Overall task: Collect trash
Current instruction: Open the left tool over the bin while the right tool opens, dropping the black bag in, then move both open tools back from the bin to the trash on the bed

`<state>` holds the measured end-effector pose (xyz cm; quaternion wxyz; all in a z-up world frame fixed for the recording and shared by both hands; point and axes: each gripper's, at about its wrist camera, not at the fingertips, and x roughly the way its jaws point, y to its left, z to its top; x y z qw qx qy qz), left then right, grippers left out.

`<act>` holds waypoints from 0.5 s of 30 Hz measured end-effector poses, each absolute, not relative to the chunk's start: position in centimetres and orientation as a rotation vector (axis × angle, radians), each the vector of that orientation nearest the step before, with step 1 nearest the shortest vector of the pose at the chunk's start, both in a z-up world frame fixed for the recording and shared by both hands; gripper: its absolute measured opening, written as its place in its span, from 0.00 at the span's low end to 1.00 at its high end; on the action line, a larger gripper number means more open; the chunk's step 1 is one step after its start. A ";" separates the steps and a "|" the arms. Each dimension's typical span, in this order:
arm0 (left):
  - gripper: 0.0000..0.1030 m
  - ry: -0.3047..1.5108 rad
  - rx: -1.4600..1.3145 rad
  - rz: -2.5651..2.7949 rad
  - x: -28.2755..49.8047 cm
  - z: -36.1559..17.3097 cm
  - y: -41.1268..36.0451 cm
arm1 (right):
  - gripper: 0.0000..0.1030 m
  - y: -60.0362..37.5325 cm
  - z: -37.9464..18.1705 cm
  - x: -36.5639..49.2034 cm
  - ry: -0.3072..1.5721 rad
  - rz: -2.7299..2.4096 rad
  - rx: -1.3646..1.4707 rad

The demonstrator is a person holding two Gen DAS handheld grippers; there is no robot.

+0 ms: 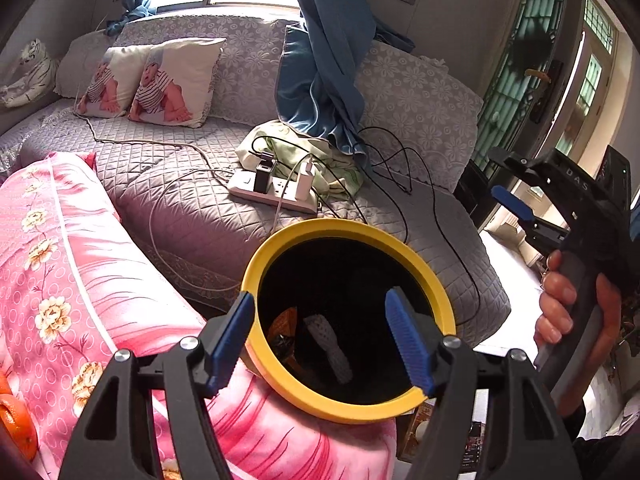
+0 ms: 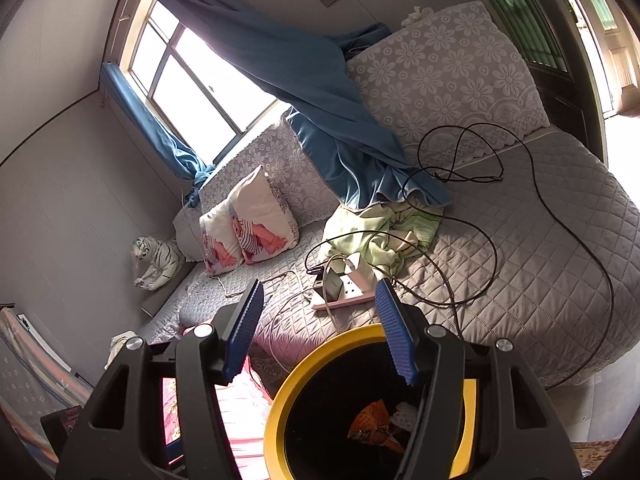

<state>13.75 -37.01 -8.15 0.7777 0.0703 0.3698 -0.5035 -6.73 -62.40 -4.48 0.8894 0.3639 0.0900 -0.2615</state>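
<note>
Both the left gripper [image 1: 320,340] and the right gripper [image 2: 318,330] are released and empty above the yellow-rimmed bin [image 1: 436,292]. An orange wrapper [image 1: 285,326] and white crumpled paper [image 1: 330,344] lie inside, below them. No further trash shows on the bed [image 1: 180,204] ahead.

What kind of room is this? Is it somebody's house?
Probably a living room or bedroom in a home: a quilted grey sofa or daybed with baby-print pillows, blue curtains at a window, and a yellow-rimmed trash bin.

Grey quilted sofa [image 1: 192,200], blue curtain [image 1: 328,60], bright window [image 2: 192,80], pale walls
</note>
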 end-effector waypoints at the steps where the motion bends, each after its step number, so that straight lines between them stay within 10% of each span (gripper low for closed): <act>1: 0.63 0.793 0.144 -1.078 13.8 -7.6 -36.5 | 0.54 -62.0 -4.2 -6.7 0.184 -0.535 0.748; 15: 0.88 0.642 0.054 -0.866 13.3 -1.8 -25.3 | 0.64 -54.9 -0.8 -3.1 0.221 -0.373 0.628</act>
